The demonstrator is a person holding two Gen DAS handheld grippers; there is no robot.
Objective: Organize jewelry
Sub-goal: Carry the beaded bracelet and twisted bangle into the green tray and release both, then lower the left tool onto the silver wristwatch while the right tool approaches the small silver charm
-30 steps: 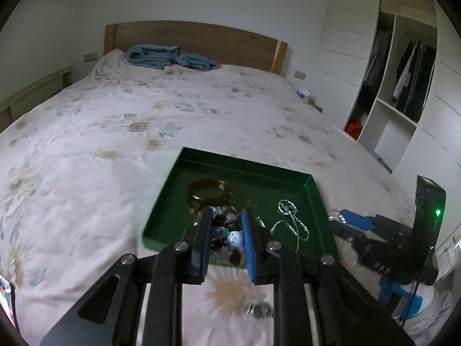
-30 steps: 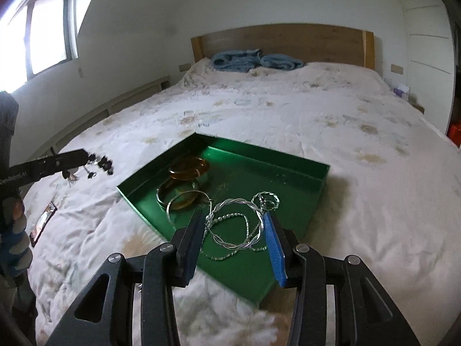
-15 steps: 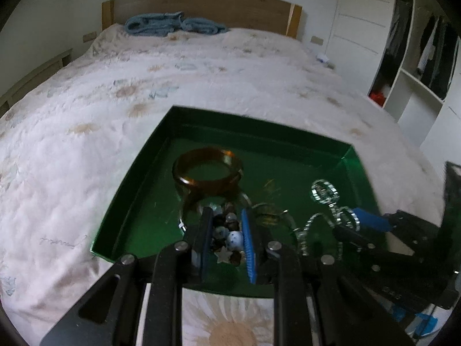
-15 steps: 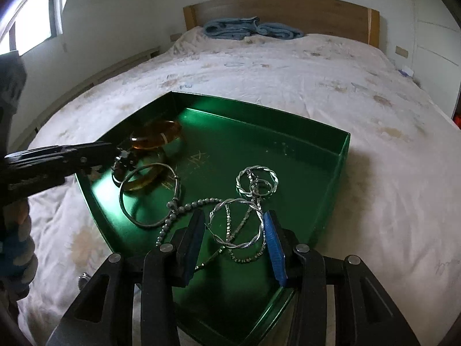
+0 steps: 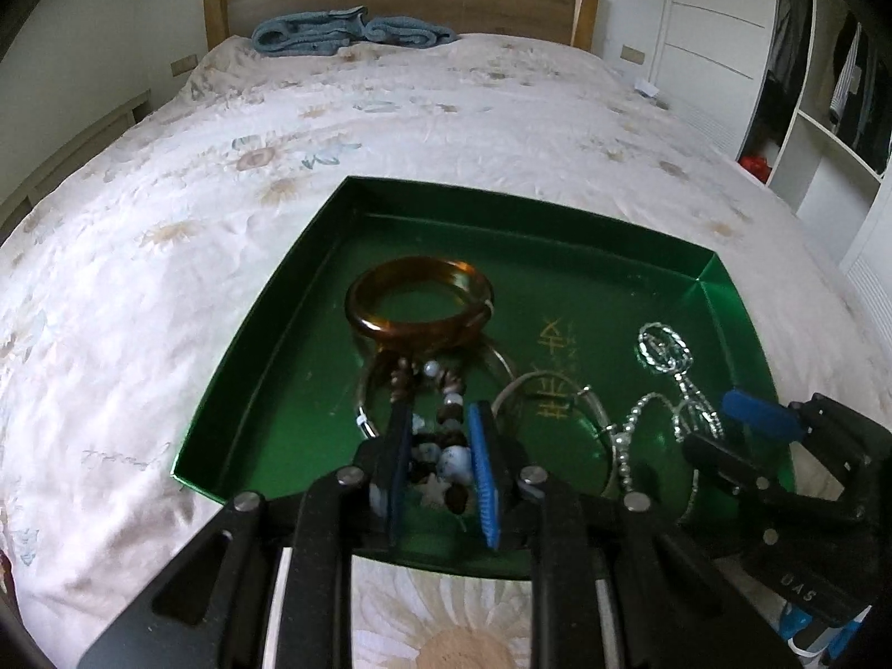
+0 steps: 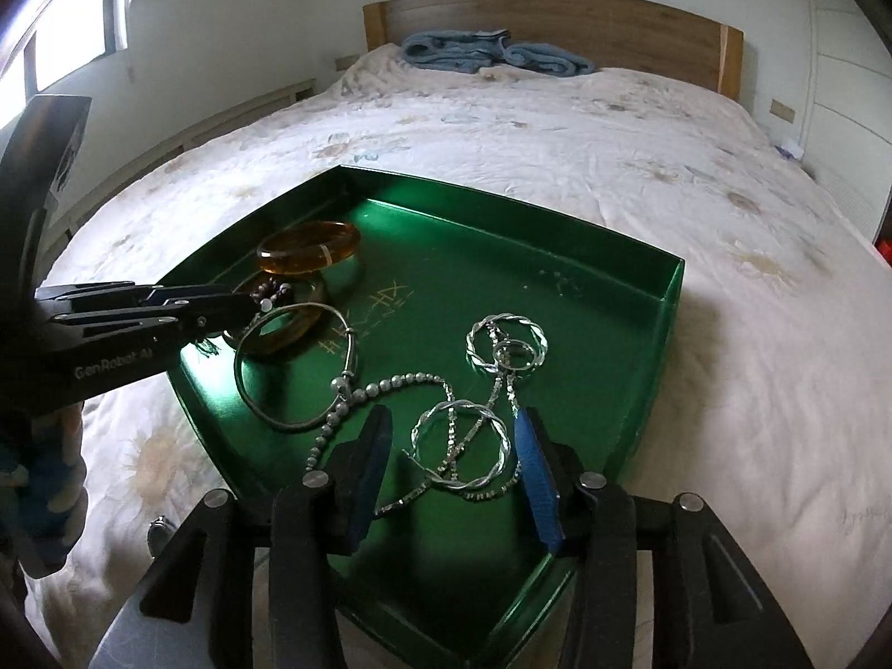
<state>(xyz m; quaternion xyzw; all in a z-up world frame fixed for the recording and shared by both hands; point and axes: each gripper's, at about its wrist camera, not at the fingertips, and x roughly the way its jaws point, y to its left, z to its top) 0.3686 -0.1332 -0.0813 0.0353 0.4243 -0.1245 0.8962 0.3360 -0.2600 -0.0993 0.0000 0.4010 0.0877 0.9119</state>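
One bed [image 5: 167, 256] fills both of our views, its floral cover spread wide, with a wooden headboard [image 6: 557, 17] at the far edge and a blue towel [image 6: 490, 53] bunched just below it. Near the bed's near edge lies a green tray [image 6: 557, 256], shallow-walled, with gold characters printed on its floor.

Inside the tray, toward its left edge, we see an amber bangle [image 5: 418, 301] resting on a second one. Just right of those lies a thin wire bangle [image 6: 295, 362], and a silver bead chain [image 6: 384, 387] runs from it toward the near edge. Two twisted silver hoops [image 6: 507, 343] sit near the tray's middle and near edge, with a fine chain threaded across them.

Our left gripper [image 5: 437, 446] reaches over the tray's left edge. Its jaws are opening, yet a beaded bracelet [image 5: 443, 446] of brown and pale beads sits between them, the pads appearing to touch it, its loose end draped against the amber bangle.

Our right gripper [image 6: 451, 446] hovers at the tray's near edge. Its jaws are opening too and stand clear on either side of the nearer hoop, pressing on nothing.

On the cover beside the tray's near left corner lies a small metal piece [image 6: 159, 529], too unclear for us to name.
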